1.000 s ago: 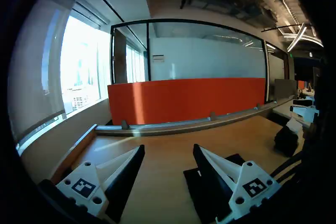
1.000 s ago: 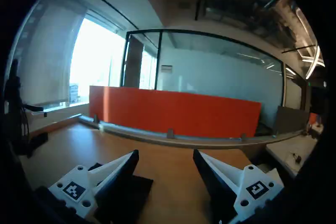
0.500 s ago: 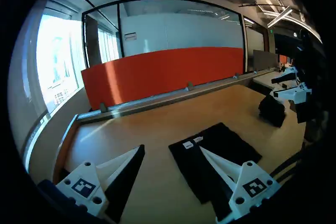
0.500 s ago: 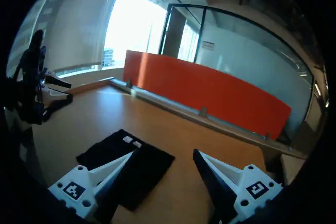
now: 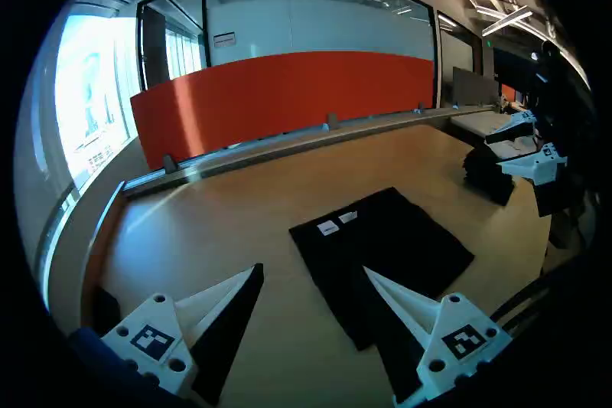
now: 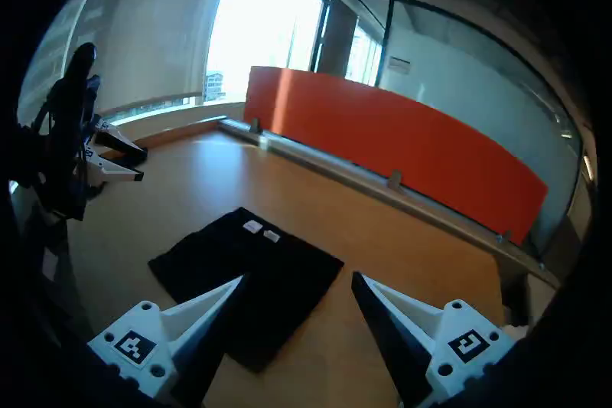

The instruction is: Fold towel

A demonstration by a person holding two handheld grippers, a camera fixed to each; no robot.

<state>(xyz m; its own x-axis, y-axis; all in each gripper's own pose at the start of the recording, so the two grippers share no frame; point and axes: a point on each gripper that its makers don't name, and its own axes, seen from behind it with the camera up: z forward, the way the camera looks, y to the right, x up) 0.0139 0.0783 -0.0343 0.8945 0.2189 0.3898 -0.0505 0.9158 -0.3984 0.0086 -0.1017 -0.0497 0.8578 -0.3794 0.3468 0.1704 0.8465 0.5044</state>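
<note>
A broad wooden table (image 5: 229,209) spreads ahead of both pairs of fingers; an orange partition (image 5: 283,94) stands along its far edge, with glass walls above it; in the right gripper view a bright window (image 6: 256,40) glares beyond the left finger.

The black towel (image 5: 390,247) lies flat on the table, skewed to both grippers so that one corner points away toward the partition; through the lens its sides look nearly equal, so I cannot tell its long axis for sure. In the left gripper view it starts in the gap between the fingers, runs behind the right finger and spreads out past it, while the left finger stands over bare wood; in the right gripper view the towel (image 6: 252,262) sits between the fingers and behind the left one, and the right finger is over bare wood.

The left gripper (image 5: 311,269) has its fingers spread wide, holding nothing; the right gripper (image 6: 299,276) is likewise spread and empty.

The left gripper view takes in the right gripper (image 5: 509,149) far beyond its right finger; the right gripper view takes in the left gripper (image 6: 142,166) far past its left finger, in a dark-clad hand (image 6: 65,140).

Two small white labels (image 5: 327,227) sit side by side at the towel's far edge; the right gripper view shows them (image 6: 252,226) close to the far corner.
</note>
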